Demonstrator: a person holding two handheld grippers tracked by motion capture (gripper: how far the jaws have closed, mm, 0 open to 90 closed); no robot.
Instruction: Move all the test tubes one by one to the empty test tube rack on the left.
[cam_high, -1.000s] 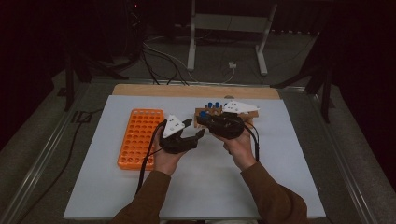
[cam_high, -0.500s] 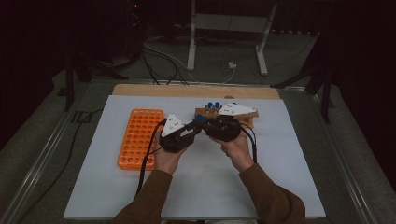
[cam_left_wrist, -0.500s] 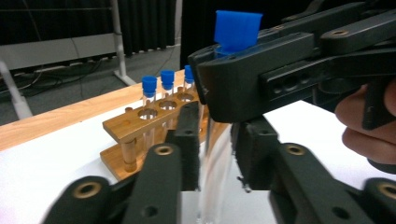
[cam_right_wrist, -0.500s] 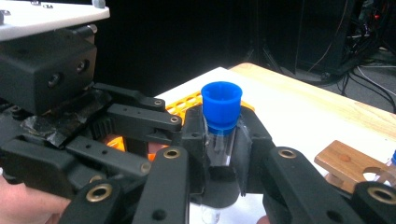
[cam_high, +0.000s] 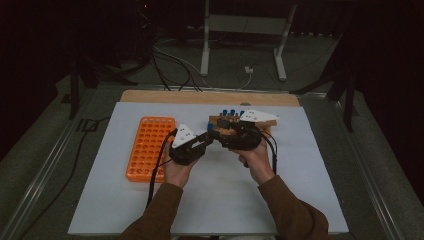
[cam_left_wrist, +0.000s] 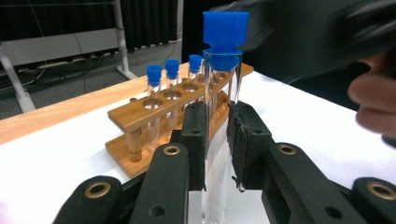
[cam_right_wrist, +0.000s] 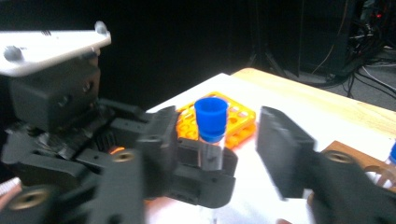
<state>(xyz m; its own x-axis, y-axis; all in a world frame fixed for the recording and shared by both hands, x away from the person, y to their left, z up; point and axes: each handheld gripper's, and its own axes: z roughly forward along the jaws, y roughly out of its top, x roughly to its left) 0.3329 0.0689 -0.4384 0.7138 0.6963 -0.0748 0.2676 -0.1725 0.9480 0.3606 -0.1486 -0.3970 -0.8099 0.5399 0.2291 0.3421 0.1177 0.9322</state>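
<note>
The blue-capped test tube (cam_left_wrist: 219, 107) stands upright, clamped in the left tool (cam_left_wrist: 217, 135) above the worktop (cam_high: 210, 200) — a handover, I judge. The right tool (cam_right_wrist: 210, 154) has just been opening, its jaws apart around the tube — releasing it beside the wooden rack (cam_left_wrist: 154, 126).

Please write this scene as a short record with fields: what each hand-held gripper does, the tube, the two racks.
left hand-held gripper: shut on the test tube, held upright
right hand-held gripper: jaws have just been opening, apart from the tube
test tube: clear glass, blue stopper
wooden rack: holds more blue-stoppered tubes, some holes free
orange rack: lies on the white mat, left of both hands
</note>
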